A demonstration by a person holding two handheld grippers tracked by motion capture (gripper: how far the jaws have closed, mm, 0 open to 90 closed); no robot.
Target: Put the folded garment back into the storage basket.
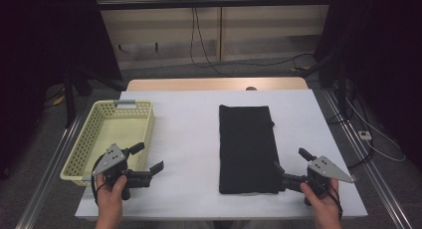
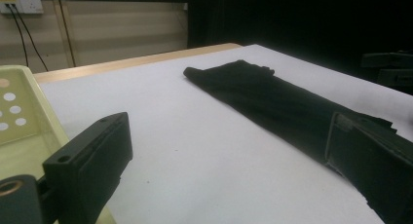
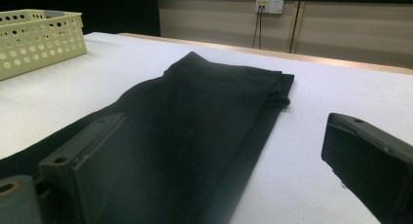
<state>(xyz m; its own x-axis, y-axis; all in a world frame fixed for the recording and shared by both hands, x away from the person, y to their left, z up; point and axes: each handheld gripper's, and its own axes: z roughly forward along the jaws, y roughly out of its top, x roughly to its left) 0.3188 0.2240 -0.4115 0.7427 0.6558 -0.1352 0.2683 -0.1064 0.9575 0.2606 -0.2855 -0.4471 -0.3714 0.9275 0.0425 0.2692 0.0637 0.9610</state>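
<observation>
With both pairs of jaws apart and empty, my right gripper (image 1: 279, 173) sat at, perhaps touching, the near right corner of the folded black cloth (image 1: 247, 148), whose length ran away from me, my left gripper (image 1: 154, 170) farther off.

High view: above the near edge, facing forward and down over the whole table (image 1: 194, 139). Left gripper view: low at 7 o'clock, close to the surface, facing toward 2 o'clock; right gripper view: low at 5 o'clock, facing toward 11. Shared by all three: the cloth (image 1: 247, 148) (image 2: 272, 104) (image 3: 204, 131) and basket (image 1: 107, 134) (image 2: 22, 121) (image 3: 39, 39).
</observation>
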